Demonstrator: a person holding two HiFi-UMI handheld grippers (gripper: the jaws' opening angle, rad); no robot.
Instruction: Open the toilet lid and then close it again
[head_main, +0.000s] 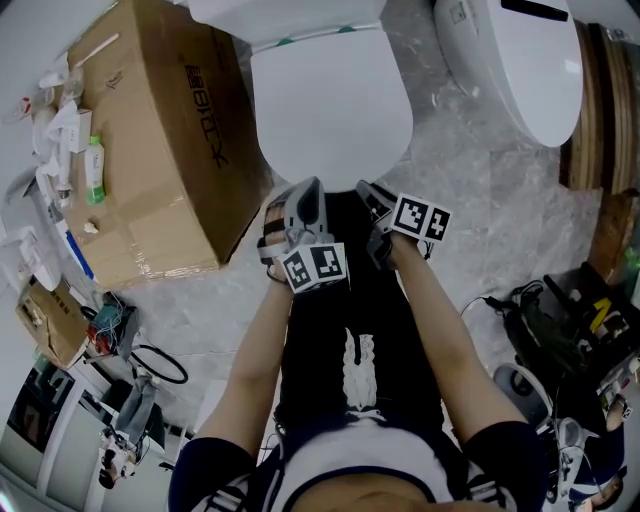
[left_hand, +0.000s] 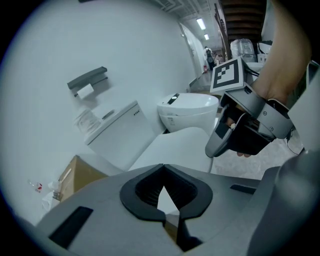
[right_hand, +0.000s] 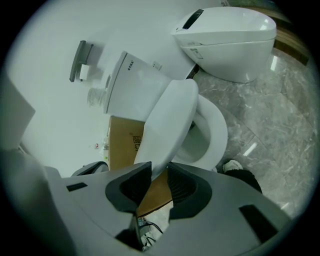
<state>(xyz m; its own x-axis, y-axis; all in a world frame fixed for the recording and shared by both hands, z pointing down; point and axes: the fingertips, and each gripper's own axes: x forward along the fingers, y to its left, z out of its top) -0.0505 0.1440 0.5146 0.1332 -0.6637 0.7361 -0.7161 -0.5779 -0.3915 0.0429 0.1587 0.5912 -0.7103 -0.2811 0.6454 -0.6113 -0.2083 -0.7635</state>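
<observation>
The white toilet lid (head_main: 330, 100) stands partly raised, tilted over the seat (right_hand: 216, 134). My right gripper (right_hand: 159, 172) is shut on the lid's (right_hand: 167, 125) front edge, which sits between its dark pads. In the head view the right gripper (head_main: 370, 197) is at the lid's near rim. My left gripper (head_main: 305, 195) hovers just left of it at the same rim, shut with nothing held. The left gripper view looks over its closed jaws (left_hand: 164, 192) at the lid (left_hand: 172, 145) and at the right gripper (left_hand: 225, 137).
A large cardboard box (head_main: 150, 140) stands close to the toilet's left side. A second white toilet (head_main: 520, 60) is at the back right. The tank (left_hand: 117, 132) rises behind the lid. Cables and gear (head_main: 560, 320) lie on the marble floor at right.
</observation>
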